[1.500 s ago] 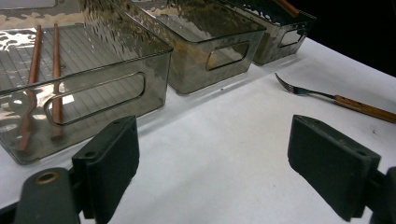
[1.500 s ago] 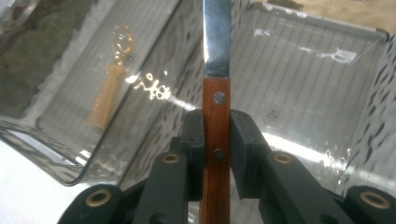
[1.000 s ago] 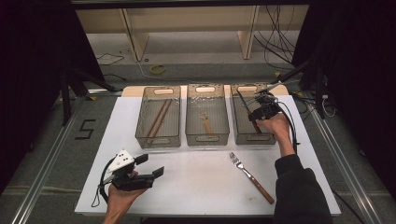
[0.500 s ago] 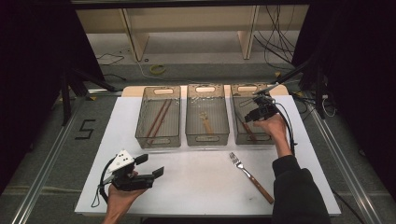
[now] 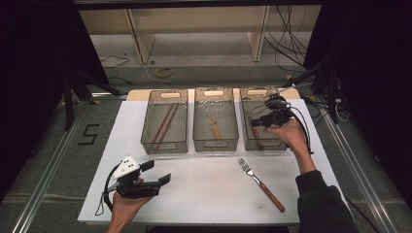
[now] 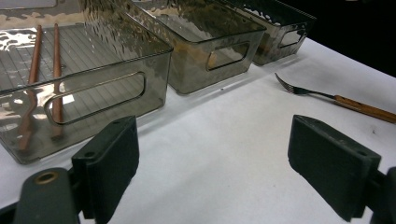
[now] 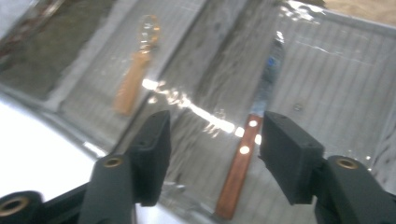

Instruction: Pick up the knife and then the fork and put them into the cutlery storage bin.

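White table [image 5: 209,194] — three smoky bins across mid-frame. Right gripper [image 7: 212,140], jaws spread, above the knife [image 7: 247,154] in the right bin [image 5: 245,131]. Left gripper [image 5: 158,172], lower left — jaws spread, empty.

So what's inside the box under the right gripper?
A knife with a wooden handle lies flat in the right bin. In the high view, the right gripper and hand cover part of the bin.

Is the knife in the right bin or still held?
In the bin: knife lies flat on its floor, the open right gripper above it, jaws apart.
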`<state>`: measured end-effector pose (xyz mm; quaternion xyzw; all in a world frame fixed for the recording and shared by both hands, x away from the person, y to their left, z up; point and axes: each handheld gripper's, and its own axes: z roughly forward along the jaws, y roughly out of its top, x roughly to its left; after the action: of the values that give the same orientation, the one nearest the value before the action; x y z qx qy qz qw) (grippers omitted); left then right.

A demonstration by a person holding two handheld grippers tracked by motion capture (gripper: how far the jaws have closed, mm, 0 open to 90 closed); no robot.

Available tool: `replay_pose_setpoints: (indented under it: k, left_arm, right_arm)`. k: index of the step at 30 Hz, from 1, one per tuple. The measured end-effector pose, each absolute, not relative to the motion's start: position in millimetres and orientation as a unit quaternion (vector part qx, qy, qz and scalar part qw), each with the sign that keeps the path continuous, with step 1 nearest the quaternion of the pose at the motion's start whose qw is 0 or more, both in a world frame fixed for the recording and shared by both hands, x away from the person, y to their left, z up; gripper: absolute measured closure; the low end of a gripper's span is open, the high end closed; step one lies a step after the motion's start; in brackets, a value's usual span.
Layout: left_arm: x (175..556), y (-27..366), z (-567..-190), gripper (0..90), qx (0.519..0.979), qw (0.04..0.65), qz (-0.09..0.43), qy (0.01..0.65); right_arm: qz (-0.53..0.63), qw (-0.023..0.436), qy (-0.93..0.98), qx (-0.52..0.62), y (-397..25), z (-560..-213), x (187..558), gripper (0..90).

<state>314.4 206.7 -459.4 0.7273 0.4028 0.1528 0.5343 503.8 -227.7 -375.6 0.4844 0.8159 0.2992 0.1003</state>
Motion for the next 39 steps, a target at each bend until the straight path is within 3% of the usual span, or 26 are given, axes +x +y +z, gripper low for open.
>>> replay_pose_setpoints:
  k: [13,39]
  left_arm:
    - [314.0,207.1,-459.2,16.0,0.727,0.535,0.154,0.402]
    - [313.7,206.9,-458.5,16.0,0.727,0.535,0.154,0.403]
  right_arm:
    - [0.34,0.103,0.836,0.419,-218.3,-361.8,447.0,35.3]
    - [0.257,0.054,0.88,0.395,-224.7,-419.5,392.2,32.5]
